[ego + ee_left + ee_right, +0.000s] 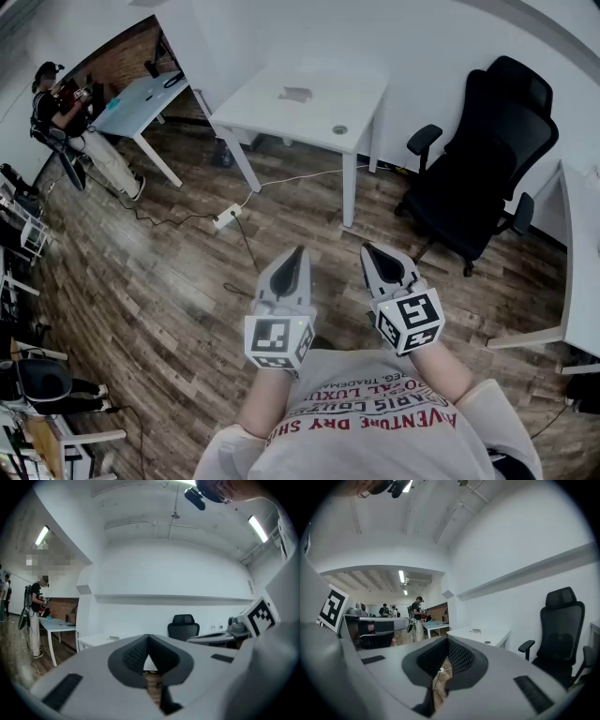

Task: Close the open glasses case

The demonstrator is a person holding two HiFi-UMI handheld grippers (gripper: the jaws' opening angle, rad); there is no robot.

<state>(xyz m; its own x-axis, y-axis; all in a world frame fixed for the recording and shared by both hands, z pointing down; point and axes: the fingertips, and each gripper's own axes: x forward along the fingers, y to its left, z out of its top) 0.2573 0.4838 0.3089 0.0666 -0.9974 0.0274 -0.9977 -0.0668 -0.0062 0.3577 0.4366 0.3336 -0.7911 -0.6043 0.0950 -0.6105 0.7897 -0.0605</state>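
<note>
A small grey glasses case (295, 94) lies on a white table (281, 117) far ahead of me; whether it is open I cannot tell at this distance. It shows as a small shape (114, 638) in the left gripper view and on the tabletop (476, 631) in the right gripper view. My left gripper (298, 251) and right gripper (368, 248) are held side by side at chest height over the wooden floor, both pointing toward the table. Both are shut with nothing in them, the jaws meeting at a point (149, 639) (448, 640).
A small round object (339, 129) sits near the table's front right corner. A black office chair (487, 159) stands right of the table, with another white desk (581, 244) beyond it. A power strip (227, 217) and cable lie on the floor. A person (66, 112) stands by a far desk (141, 98).
</note>
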